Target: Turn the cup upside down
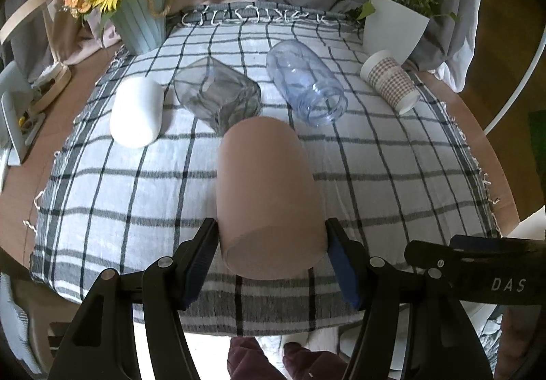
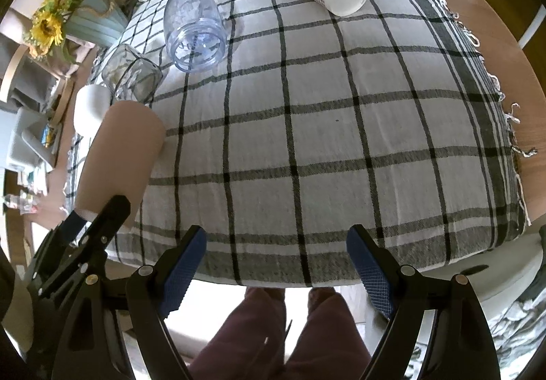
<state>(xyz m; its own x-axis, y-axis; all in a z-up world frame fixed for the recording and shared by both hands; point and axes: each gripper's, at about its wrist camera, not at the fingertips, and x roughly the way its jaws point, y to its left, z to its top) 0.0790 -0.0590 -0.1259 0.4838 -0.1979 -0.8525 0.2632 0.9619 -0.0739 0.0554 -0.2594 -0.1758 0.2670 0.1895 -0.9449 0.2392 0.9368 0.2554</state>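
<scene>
Left wrist view showed our left tongs (image 1: 272, 243) clamped across the tan cup (image 1: 266, 195) near its base end, the cup tilted and seemingly lifted over the checked cloth (image 1: 392, 175) on the surface. It looked matte, rigid and light, so we judged the sidewall grip sound for turning. Our right tongs (image 2: 276, 260) hung spread and empty, well beside.

Left gripper (image 1: 273, 243): jaws closed against both sides of the tan cup (image 1: 268, 195), holding it above the cloth. Right gripper (image 2: 276, 253): jaws spread wide, nothing between them, level near the table edge
</scene>
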